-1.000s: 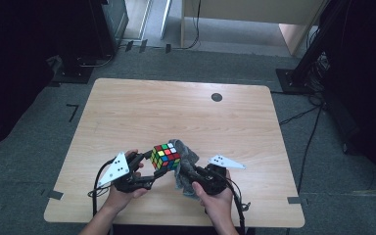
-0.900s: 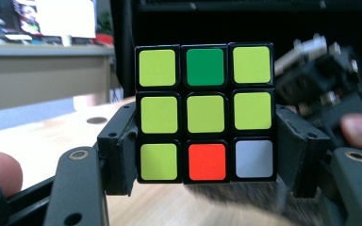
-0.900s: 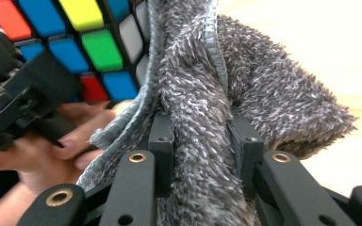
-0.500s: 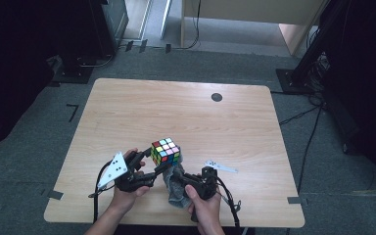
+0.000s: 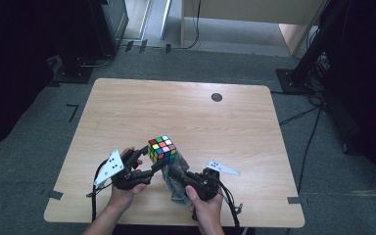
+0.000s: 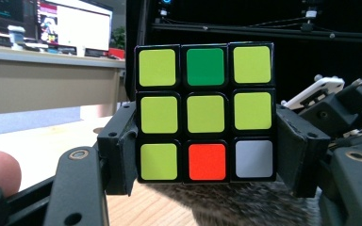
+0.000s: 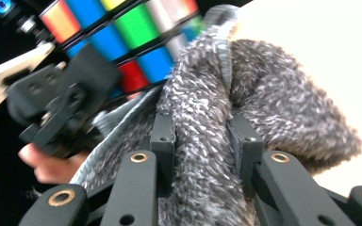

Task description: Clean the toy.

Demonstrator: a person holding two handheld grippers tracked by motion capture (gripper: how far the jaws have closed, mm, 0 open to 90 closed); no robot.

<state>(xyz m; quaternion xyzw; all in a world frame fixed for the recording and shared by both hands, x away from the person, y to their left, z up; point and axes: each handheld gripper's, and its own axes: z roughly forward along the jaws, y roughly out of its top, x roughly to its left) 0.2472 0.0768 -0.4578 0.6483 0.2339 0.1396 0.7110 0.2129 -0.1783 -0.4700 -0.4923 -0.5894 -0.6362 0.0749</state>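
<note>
The puzzle cube (image 6: 205, 113) sits pinched between the fingers (image 6: 118, 150) of the left gripper (image 5: 149, 164), one finger flat on each side face, held just above the wooden surface (image 5: 186, 112) near its front edge. The face turned toward that gripper is mostly yellow-green, with one green, one red and one pale grey square. The cube's lower edge is partly lost behind grey pile, so whether it touches the wood cannot be told.

Just beside it, on the right fingers' side, a fluffy grey cloth (image 7: 245, 108) is bunched up. The fingers (image 7: 162, 141) of the right gripper (image 5: 174, 172) are pressed close together on a thick fold of it, the pile swelling out on both sides and hiding the pads. The cloth rises to meet the cube's blue and green side; that corner is blurred, so the contact looks like touching but is hard to make out.

From above, both hands come in at the bottom edge, the forearms cut off. A small dark disc (image 5: 217, 97) lies well apart, toward the far edge.
</note>
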